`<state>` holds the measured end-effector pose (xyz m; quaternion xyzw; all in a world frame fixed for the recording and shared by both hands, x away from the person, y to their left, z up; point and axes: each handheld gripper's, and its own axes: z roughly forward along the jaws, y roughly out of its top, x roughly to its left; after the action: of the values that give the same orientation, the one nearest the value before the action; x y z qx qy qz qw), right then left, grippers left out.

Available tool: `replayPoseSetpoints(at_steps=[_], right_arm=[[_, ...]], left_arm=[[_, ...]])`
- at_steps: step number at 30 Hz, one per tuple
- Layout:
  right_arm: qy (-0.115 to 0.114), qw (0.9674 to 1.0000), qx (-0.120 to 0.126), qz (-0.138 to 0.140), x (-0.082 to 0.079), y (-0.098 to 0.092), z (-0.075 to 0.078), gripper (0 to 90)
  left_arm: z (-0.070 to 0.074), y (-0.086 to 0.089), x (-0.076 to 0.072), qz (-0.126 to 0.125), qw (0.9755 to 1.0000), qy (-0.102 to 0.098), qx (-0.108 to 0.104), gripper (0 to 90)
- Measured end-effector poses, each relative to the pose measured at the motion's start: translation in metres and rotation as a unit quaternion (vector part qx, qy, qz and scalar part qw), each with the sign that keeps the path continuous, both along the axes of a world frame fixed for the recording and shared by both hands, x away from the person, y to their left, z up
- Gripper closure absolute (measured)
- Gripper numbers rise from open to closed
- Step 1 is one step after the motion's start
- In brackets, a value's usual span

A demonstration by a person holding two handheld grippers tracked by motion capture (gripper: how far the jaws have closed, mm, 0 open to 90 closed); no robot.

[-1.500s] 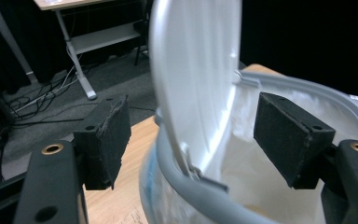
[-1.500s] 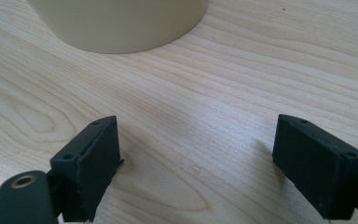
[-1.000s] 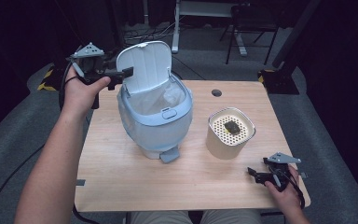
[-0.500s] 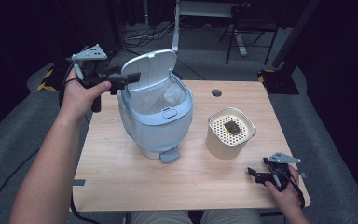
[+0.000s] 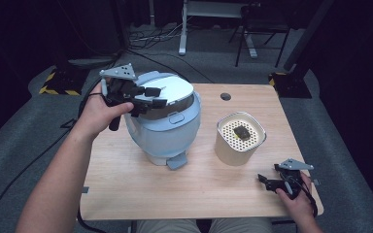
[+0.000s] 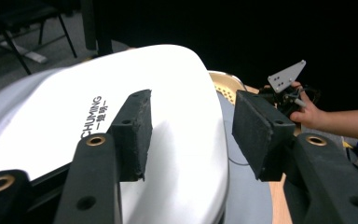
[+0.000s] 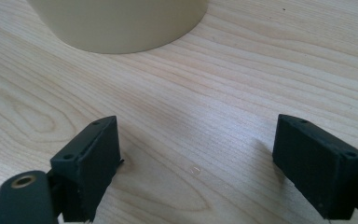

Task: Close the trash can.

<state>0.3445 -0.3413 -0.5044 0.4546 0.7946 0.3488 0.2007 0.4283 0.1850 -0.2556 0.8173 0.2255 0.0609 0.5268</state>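
Wooden table (image 5: 141, 189) — closed rice cooker (image 5: 167, 131); cream pot (image 5: 239, 141) holds dark lump (image 5: 243, 131) — both grippers released.

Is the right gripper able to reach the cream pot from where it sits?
Probably yes: the right gripper rests open on the table, and bare wood lies between it and the cream pot.

One rice cooker (image 5: 167, 119), one beige container (image 5: 239, 138)
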Motion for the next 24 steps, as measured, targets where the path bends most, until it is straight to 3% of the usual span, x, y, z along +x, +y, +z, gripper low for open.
replayPoseSetpoints(at_steps=[9,12,17,24], right_arm=[[0.000,1.0000,-0.001,0.003,0.000,0.000,0.000,15.0],[0.000,1.0000,-0.001,0.003,0.000,0.000,0.000,15.0],[0.001,1.0000,0.000,0.005,0.000,0.000,0.000,15.0],[0.001,1.0000,0.000,0.005,0.000,0.000,0.000,15.0]], left_arm=[[-0.011,-0.011,0.011,0.008,0.9997,0.009,0.020,51.7],[-0.013,-0.017,0.012,0.026,0.9986,-0.002,0.046,48.1],[-0.014,-0.025,0.008,0.040,0.9959,-0.038,0.072,44.2],[-0.019,-0.030,0.005,0.054,0.9954,-0.050,0.061,43.9]])
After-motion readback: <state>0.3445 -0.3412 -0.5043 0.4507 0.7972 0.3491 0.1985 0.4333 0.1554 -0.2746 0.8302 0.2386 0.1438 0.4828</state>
